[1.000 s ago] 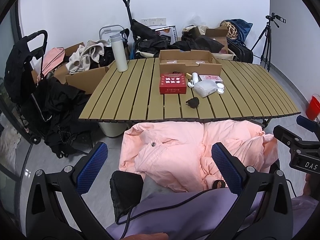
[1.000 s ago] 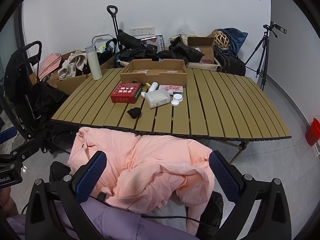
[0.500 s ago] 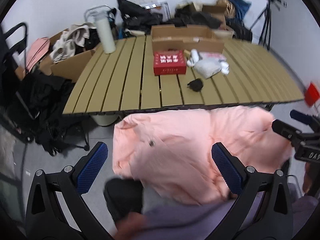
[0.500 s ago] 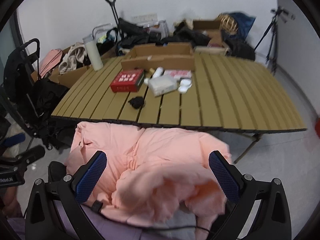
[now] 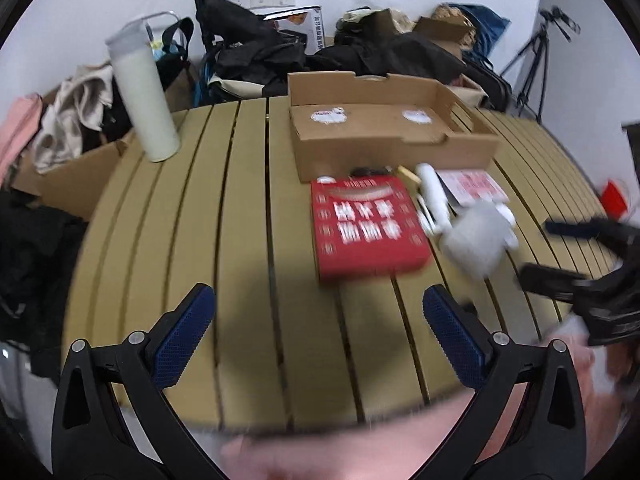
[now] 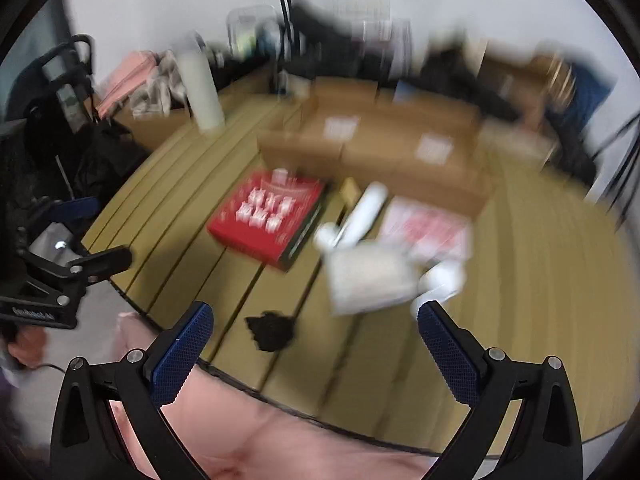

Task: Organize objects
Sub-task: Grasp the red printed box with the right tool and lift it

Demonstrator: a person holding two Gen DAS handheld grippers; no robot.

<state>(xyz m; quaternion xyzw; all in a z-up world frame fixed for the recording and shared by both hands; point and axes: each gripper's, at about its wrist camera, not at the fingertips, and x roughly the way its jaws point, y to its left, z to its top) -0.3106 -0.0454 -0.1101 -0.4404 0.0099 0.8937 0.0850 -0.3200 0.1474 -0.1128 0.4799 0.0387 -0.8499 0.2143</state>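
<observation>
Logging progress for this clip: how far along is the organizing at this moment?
Nothing looks done: the open cardboard box holds no table items. The red flat box, white tube, white pouch and small black lump lie loose on the slatted table. Left claw and right claw are open, empty, the right's jaws just narrowing. All sorting remains.

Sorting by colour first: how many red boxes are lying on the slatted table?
1. The red box lies flat near the middle of the slatted table, in front of the open cardboard tray and left of the white bottle. Blur could hide others.
</observation>
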